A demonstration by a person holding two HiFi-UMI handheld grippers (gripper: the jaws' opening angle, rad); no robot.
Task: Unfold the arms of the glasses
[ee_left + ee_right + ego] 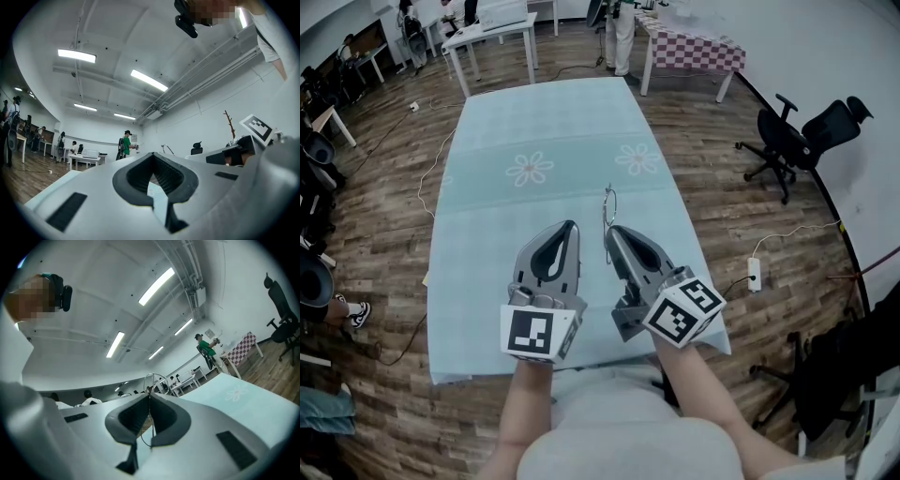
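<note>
The person's forearms (530, 403) are cut off by the lower edge. Beyond them, the left claw (571, 227) is held clenched and empty above the desk (487, 216). The right claw (610, 231) is clenched on thin wire glasses (607, 204), seen edge-on past its tips. Their arms cannot be made out.

A wood-plank floor (384, 234), white walls (825, 56), ceiling strip lights (76, 56), a white table (492, 33), a checkered-cloth table (694, 49) and a black office chair (797, 141).
</note>
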